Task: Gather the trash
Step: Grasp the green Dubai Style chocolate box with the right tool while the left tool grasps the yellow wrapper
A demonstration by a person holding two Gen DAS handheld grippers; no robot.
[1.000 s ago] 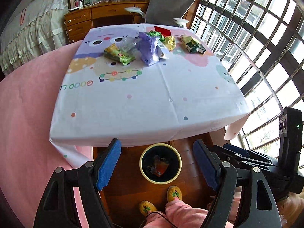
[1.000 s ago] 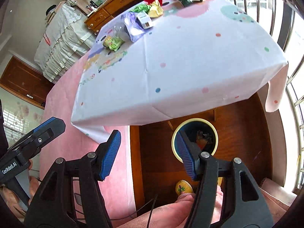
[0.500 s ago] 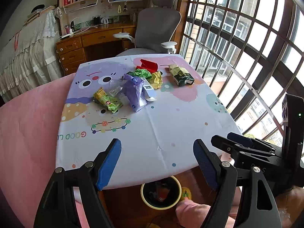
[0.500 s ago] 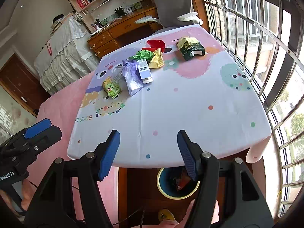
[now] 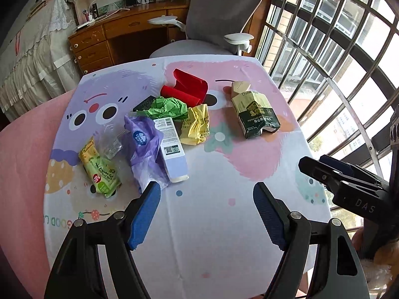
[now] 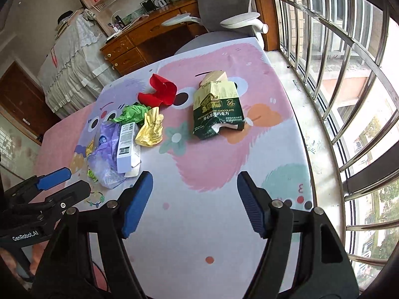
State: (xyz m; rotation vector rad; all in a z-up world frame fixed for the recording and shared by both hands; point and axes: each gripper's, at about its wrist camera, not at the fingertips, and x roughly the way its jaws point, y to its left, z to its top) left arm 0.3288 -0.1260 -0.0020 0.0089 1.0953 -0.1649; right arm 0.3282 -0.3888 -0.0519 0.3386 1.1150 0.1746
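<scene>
Trash lies on the cartoon tablecloth [image 5: 212, 224]. A green chocolate carton [image 5: 254, 114] [image 6: 217, 111] lies apart on the right. The rest is clustered to its left: a red curled wrapper [image 5: 187, 89] [image 6: 159, 92], green crumpled paper [image 5: 167, 107], a yellow wrapper [image 5: 197, 125] [image 6: 150, 130], a white-and-lilac box [image 5: 172, 153] [image 6: 126, 147], a purple bag [image 5: 144, 154] [image 6: 104, 159] and a green-yellow snack packet [image 5: 99, 169]. My left gripper [image 5: 207, 214] hovers open just short of the box. My right gripper [image 6: 194, 199] is open and empty, short of the carton.
A grey office chair [image 5: 219, 15] stands behind the table, with a wooden desk [image 5: 119, 37] to its left. Barred windows [image 5: 336, 49] run along the right. A pink bedcover [image 5: 22, 174] lies left of the table. The bin is out of view.
Both grippers have risen from over the floor bin below the table edge and moved forward over the table. The bin has dropped out of sight and the trash looms closer.
</scene>
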